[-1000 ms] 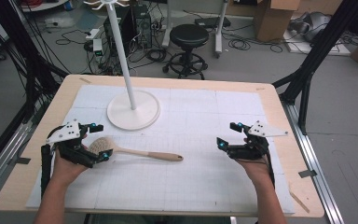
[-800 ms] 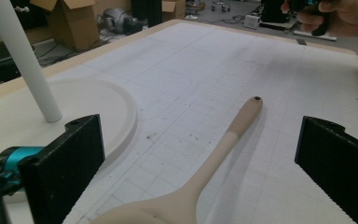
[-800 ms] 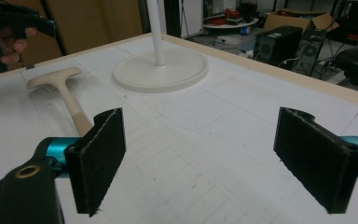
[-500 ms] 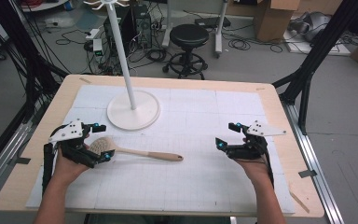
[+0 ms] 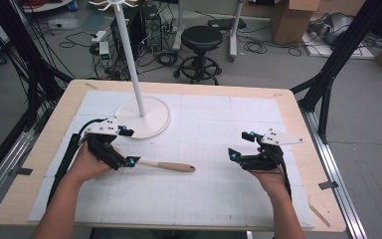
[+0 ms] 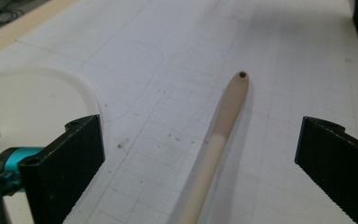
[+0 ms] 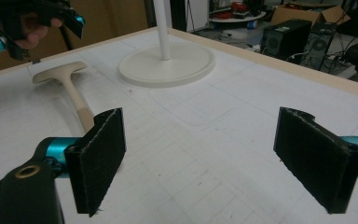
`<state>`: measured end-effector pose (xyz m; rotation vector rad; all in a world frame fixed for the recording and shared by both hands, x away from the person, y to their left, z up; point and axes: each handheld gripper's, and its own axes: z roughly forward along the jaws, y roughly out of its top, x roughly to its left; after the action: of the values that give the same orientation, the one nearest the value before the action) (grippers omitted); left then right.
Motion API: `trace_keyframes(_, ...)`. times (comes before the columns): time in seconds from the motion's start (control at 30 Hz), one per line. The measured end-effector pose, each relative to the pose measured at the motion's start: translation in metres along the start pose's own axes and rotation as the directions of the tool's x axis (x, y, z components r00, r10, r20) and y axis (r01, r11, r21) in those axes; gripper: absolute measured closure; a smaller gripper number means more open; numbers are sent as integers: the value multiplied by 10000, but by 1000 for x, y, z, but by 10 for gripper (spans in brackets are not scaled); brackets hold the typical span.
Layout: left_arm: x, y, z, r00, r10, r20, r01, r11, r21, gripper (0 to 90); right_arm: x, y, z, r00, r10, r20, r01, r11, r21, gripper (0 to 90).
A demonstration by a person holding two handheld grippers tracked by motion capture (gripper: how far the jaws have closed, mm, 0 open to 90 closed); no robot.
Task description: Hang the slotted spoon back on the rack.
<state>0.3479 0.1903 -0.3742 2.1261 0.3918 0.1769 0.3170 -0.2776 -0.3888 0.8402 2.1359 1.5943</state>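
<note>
A brush with a pale wooden handle (image 5: 171, 166) lies flat on the white gridded mat, its handle end pointing right. My left gripper (image 5: 129, 146) hovers open over the brush's head end, which the hand hides in the high view. In the left gripper view the handle (image 6: 223, 121) runs up between the wide-apart jaws, touching neither, with my left gripper (image 6: 200, 163) open. My right gripper (image 5: 241, 145) is open at the mat's right side, with nothing between its jaws. The right gripper view shows the brush (image 7: 70, 88) to the left beyond my right gripper (image 7: 214, 158).
A white stand with a round base (image 5: 151, 117) and a tall pole (image 5: 132, 59) rises at the back left, just beyond my left hand. The wooden table edge (image 5: 298, 124) frames the mat. A stool and cables are on the floor behind the table.
My left gripper has moved right and forward over the brush's head, which now lies hidden under the hand. The right gripper has barely shifted.
</note>
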Motion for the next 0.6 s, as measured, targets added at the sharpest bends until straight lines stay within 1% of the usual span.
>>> trace_keyframes(0.03,0,3,3,9999,44,96,-46,9998,188,20,1,0,-1,10000,95,-21,-95,10000,-11,162)
trace_keyframes(0.07,0,6,7,9998,132,144,-137,9993,358,20,0,0,-1,10000,60,2,-60,10000,-61,162)
trace_keyframes(0.1,0,8,10,9996,241,157,-250,9981,569,20,0,0,-2,9999,123,-12,-123,9999,-59,162)
trace_keyframes(0.23,-1,17,23,9981,546,291,-576,9921,1110,20,-2,0,-2,10000,50,61,-50,10000,-71,162)
trace_keyframes(0.3,-1,20,31,9971,676,336,-719,9858,1517,20,-2,0,-1,9999,70,84,-70,10000,-55,162)
trace_keyframes(0.33,-1,22,34,9965,756,366,-809,9812,1754,20,-2,0,-1,9999,128,71,-128,9999,-4,162)
trace_keyframes(0.4,-1,23,40,9960,774,447,-845,9784,1885,20,-3,-1,0,9999,13,123,-13,10000,10,162)
trace_keyframes(0.43,-1,23,44,9960,761,472,-841,9758,2017,20,-3,-1,0,9999,46,95,-46,10000,24,162)
trace_keyframes(0.47,-1,24,47,9949,875,498,-965,9701,2225,21,-2,-1,0,9999,65,88,-66,9999,78,162)
trace_keyframes(0.5,-2,23,50,9942,925,541,-1026,9673,2318,24,-2,-1,0,9999,46,97,-47,10000,82,162)
trace_keyframes(0.53,-2,23,50,9942,925,541,-1026,9673,2318,53,-2,-1,0,9999,46,97,-47,10000,82,162)
trace_keyframes(0.57,-3,22,56,9923,914,836,-1096,9622,2494,92,-2,-1,0,10000,59,73,-59,10000,63,162)
trace_keyframes(0.6,-5,21,59,9916,901,928,-1118,9578,2648,113,-3,-1,0,10000,16,79,-16,10000,51,162)
